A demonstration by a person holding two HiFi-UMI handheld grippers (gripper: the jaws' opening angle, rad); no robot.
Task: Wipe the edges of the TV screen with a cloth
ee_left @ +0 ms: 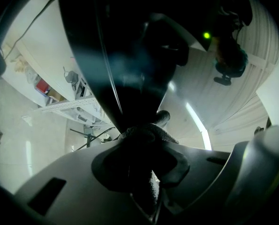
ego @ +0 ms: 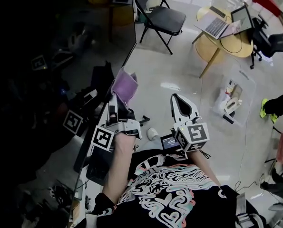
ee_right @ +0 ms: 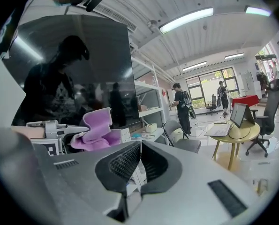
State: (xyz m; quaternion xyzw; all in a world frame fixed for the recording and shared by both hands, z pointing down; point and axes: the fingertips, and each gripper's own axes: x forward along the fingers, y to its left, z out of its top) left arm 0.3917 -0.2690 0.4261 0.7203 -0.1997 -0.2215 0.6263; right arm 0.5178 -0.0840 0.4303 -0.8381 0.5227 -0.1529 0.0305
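The TV screen [ego: 46, 80] is the big dark panel at the left of the head view, and its right edge runs down past my left gripper [ego: 118, 99]. That gripper is shut on a purple cloth [ego: 125, 86], which rests against the edge. In the left gripper view the cloth [ee_left: 146, 139] bunches dark between the jaws, right against the black panel [ee_left: 116, 55]. My right gripper [ego: 177, 99] hangs over the floor to the right, shut and empty. From the right gripper view I see the cloth [ee_right: 94, 130] in front of the TV [ee_right: 73, 69], beyond the right gripper's [ee_right: 140, 161] meeting jaws.
A black folding chair [ego: 162, 17] stands behind the TV's far corner. A round wooden table [ego: 227, 44] with laptops is at the back right. A plastic bag [ego: 231, 96] lies on the floor, with a person's foot [ego: 265, 108] beside it. Two people [ee_right: 181, 104] stand farther off.
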